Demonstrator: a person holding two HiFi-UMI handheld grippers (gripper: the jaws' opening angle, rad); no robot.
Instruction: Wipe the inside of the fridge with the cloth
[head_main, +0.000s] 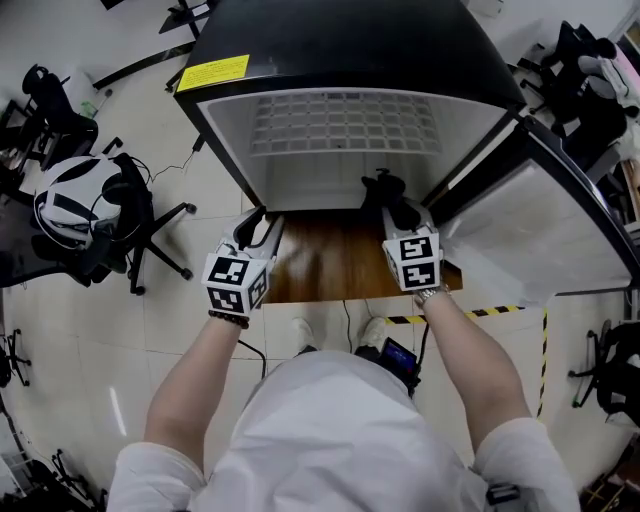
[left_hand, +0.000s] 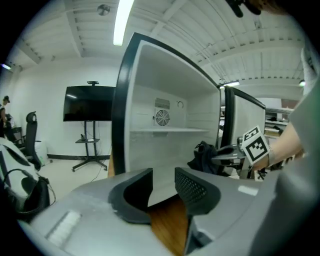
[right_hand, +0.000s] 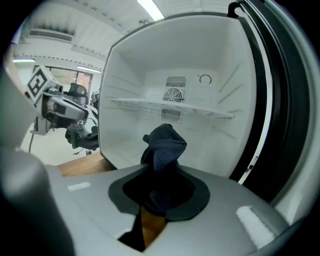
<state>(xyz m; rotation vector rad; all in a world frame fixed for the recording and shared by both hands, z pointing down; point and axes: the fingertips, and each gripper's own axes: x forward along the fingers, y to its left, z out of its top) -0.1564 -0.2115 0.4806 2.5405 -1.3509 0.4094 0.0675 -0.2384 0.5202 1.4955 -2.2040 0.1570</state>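
Left gripper (left_hand: 163, 176): jaws spread, nothing between them, at the left of the fridge's opening.
Right gripper (right_hand: 160, 192): jaws pinching the dark cloth (right_hand: 165, 142).
Cloth: bunched just before the open fridge (head_main: 340, 40), on the right, near the door (head_main: 545, 235).
Fridge: white inside, one wire shelf (head_main: 345, 125).

Left tool (left_hand: 163, 185) agape, empty; right tool (right_hand: 159, 192) clamped on cloth (right_hand: 164, 145).

The cloth (right_hand: 164, 144) was a dark, matt knit; the fridge (head_main: 330, 40) glossy black outside, smooth white plastic within; the platform (head_main: 335, 265) polished wood.
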